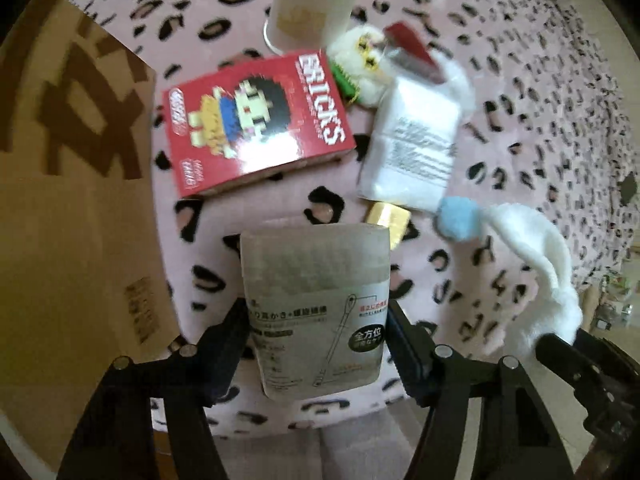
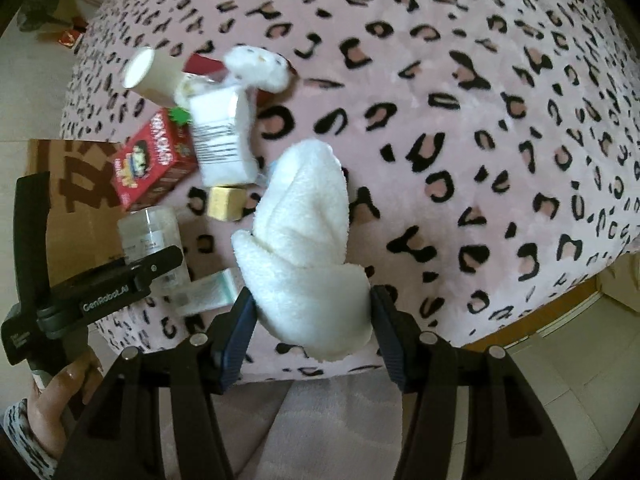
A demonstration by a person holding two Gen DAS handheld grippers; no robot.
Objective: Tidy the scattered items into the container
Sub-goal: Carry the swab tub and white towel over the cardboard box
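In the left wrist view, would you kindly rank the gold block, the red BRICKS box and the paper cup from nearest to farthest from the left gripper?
1. gold block: just beyond the cotton swab pack that the left gripper holds, slightly right.
2. red BRICKS box: farther up, left of centre.
3. paper cup: farthest, at the top edge.

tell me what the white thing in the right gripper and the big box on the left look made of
White sock: soft fleecy fabric, going by its fuzzy nap and limp folds. Box: plain brown cardboard, matte, with printed dark lettering and a small label.
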